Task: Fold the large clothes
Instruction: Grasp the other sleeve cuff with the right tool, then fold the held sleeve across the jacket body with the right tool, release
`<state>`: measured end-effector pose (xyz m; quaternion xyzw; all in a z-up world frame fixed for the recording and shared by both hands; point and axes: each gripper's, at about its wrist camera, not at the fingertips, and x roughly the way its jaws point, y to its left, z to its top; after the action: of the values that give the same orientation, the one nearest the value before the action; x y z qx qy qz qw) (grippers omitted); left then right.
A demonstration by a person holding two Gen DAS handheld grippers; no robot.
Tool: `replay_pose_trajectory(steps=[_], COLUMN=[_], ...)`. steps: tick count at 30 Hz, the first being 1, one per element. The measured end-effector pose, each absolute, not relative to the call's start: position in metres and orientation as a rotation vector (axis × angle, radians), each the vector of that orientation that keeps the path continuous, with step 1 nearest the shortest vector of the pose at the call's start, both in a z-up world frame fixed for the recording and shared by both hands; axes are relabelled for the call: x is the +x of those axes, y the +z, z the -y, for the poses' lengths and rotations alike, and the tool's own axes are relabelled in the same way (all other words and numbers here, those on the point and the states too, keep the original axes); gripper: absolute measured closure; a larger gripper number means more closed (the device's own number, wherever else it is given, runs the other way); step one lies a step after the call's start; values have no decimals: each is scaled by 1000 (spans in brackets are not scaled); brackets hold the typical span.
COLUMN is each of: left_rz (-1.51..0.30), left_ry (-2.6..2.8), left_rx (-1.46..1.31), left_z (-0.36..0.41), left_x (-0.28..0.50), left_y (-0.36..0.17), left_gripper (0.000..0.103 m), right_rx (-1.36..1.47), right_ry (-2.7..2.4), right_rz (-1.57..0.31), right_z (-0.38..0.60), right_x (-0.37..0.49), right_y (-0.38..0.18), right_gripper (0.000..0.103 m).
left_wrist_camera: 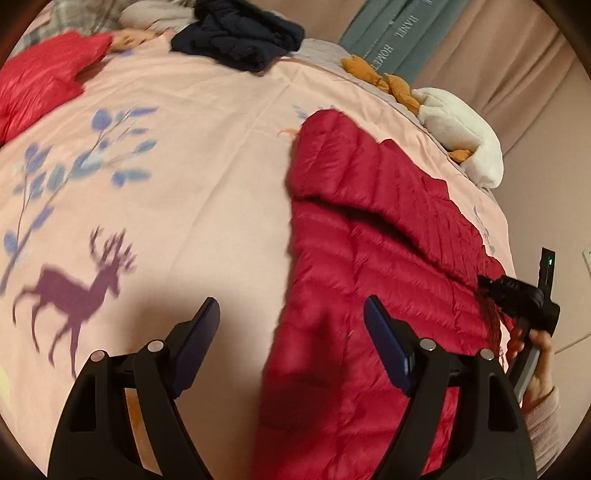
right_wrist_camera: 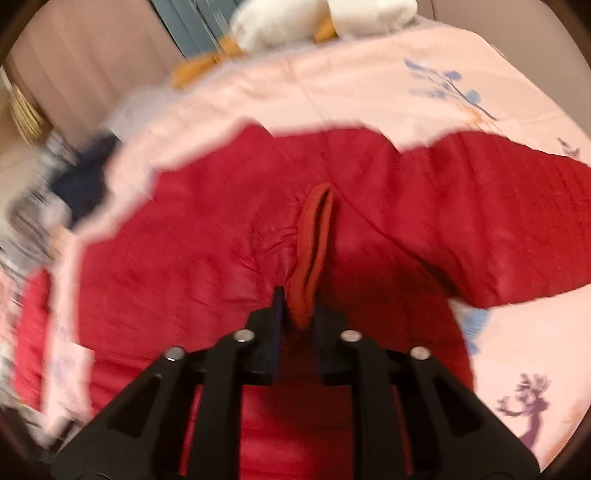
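Note:
A dark red quilted down jacket (left_wrist_camera: 369, 258) lies spread on the pink bed cover (left_wrist_camera: 192, 177), one sleeve reaching toward the far side. My left gripper (left_wrist_camera: 291, 325) hangs open above the jacket's left edge, nothing between its blue pads. At the right edge of the left wrist view a hand holds the right gripper (left_wrist_camera: 484, 286), which pinches the jacket's edge. In the blurred right wrist view my right gripper (right_wrist_camera: 297, 299) is shut on a ribbed red cuff or hem strip (right_wrist_camera: 314, 236) of the jacket (right_wrist_camera: 221, 229), lifted slightly from the rest.
A navy garment (left_wrist_camera: 240, 33) is heaped at the far side of the bed. A brighter red garment (left_wrist_camera: 40, 85) lies at the far left. White and orange plush toys (left_wrist_camera: 461, 125) and teal bedding (left_wrist_camera: 399, 33) sit by the far right edge, near a curtain.

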<state>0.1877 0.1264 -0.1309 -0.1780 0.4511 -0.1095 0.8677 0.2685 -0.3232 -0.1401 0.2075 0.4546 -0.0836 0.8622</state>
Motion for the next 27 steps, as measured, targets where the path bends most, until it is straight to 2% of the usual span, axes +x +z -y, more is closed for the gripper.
replay_pose_trajectory(steps=[1, 3, 5, 11, 16, 21, 27], left_rz=[-935, -921, -895, -806, -845, -909, -905], left_ry=[-225, -221, -212, -164, -155, -164, -184], left_rx=[-338, -278, -188, 17, 94, 123, 132], left_z=[-120, -109, -92, -30, 11, 21, 22], left_x=[195, 207, 226, 276, 303, 311, 310], left_y=[-124, -113, -100, -91, -117, -148, -157], left_gripper=[22, 22, 22, 22, 23, 24, 23], right_rx=[434, 446, 424, 265, 175, 144, 153], right_ry=[-169, -166, -186, -98, -46, -41, -27], right_rz=[-963, -937, -873, -789, -800, -881, -900], right_z=[325, 330, 331, 306, 282, 276, 278], right_x=[269, 263, 255, 254, 265, 277, 280], right_y=[-145, -142, -126, -104, -113, -139, -157], right_gripper=[76, 54, 48, 48, 48, 48, 47])
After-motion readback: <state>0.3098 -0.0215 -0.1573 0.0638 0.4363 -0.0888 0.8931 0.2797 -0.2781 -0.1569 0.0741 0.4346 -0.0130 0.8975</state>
